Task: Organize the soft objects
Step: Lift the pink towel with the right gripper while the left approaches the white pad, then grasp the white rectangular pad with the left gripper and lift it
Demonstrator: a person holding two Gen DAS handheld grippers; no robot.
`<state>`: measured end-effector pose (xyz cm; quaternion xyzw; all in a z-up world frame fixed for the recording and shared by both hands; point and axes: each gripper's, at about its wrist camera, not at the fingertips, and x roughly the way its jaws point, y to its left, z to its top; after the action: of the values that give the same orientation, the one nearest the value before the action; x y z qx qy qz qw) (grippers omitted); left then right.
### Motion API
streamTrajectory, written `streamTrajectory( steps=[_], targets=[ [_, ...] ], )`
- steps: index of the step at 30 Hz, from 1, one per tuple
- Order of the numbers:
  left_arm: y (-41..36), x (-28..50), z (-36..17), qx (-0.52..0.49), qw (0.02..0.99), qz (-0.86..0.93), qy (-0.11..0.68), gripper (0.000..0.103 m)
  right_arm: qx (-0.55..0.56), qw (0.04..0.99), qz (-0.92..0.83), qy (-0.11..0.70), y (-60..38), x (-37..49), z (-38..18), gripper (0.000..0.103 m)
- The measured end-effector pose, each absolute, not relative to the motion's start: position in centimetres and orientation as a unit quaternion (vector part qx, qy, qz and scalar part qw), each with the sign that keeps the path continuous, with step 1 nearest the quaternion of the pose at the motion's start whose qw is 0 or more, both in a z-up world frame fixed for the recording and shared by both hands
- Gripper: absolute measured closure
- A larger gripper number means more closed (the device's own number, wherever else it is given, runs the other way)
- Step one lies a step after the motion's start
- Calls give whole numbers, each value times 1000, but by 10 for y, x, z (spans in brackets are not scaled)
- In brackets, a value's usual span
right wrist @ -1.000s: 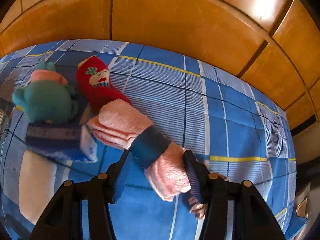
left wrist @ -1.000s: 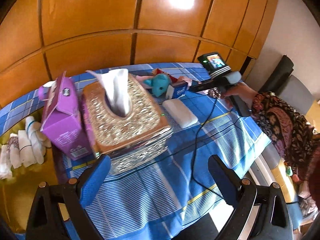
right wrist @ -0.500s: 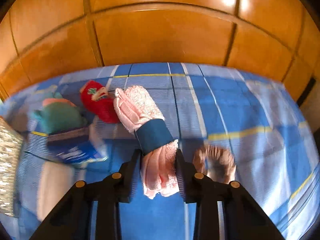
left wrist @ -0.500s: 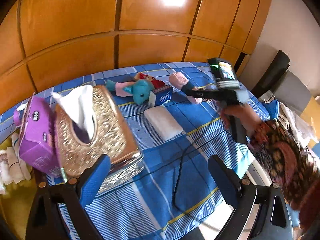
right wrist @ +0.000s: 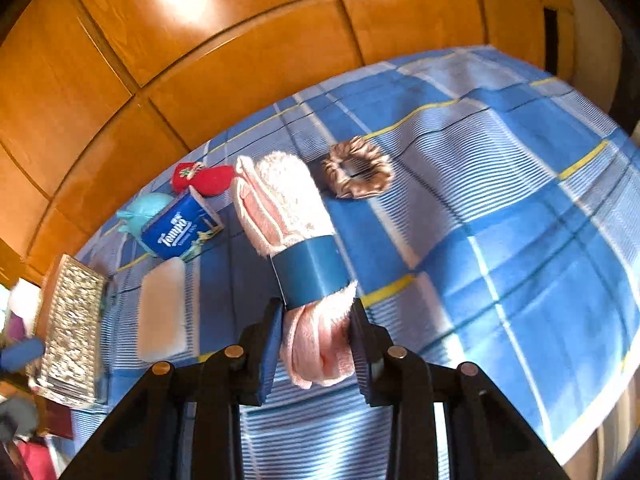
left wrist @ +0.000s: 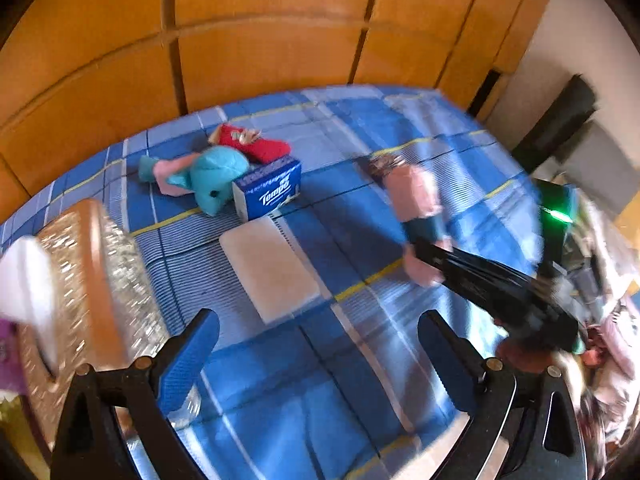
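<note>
Right tool (right wrist: pixel 316 344) has just been closing and now clamps the near end of the pink towel (right wrist: pixel 288 216), a dark blue band around its middle; the roll sticks out forward above the blue checked surface (right wrist: pixel 520 208). Whether its far end touches the cloth is hard to tell. Just right of the towel's tip lies a brown scrunchie (right wrist: pixel 358 174), flat on the cloth.

Left of the towel sits the Tempo pack (right wrist: pixel 180 232), with a teal plush (right wrist: pixel 142 210) half hidden behind it and a red plush (right wrist: pixel 202 178) beyond. Nearer than the pack lies a white pad (right wrist: pixel 162 316). Further left, the glittery tissue box (right wrist: pixel 70 328) runs off the frame edge.

Left tool (left wrist: pixel 320 360) stands wide open with nothing between its blue pads (left wrist: pixel 188 360), hovering over bare cloth nearer than the pad. In its view the towel and the right tool are smeared by blur, the scrunchie barely readable behind the towel, and the tissue box is a streak at the left edge.
</note>
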<state>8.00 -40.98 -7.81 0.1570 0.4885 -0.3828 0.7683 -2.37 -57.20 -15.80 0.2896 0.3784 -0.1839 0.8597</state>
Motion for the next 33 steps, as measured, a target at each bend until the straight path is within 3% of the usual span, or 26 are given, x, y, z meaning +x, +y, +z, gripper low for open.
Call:
streamTrajectory(
  steps=[8,13,16,18,22,33],
  targets=[
    [-465,115,-136,214,778,-300,509,6,269,879,-200,340,-565,-24,-171,72],
    [-471,132,-163,192,770,-285,538,13,266,886,-207,319,-562,-27,-175,71],
    [-466,135,-170,190,780,-276,529,25,262,890,-212,306,-558,-27,-178,71],
    [-462,135,-169,187,788,-281,515,34,260,893,-215,299,-556,-27,-179,71],
    [-450,136,-164,168,789,-299,510,41,261,893,-217,297,-556,-26,-181,71],
    [-391,87,-97,102,787,-395,463,42,247,894,-228,295,-552,-25,-183,71]
  ],
)
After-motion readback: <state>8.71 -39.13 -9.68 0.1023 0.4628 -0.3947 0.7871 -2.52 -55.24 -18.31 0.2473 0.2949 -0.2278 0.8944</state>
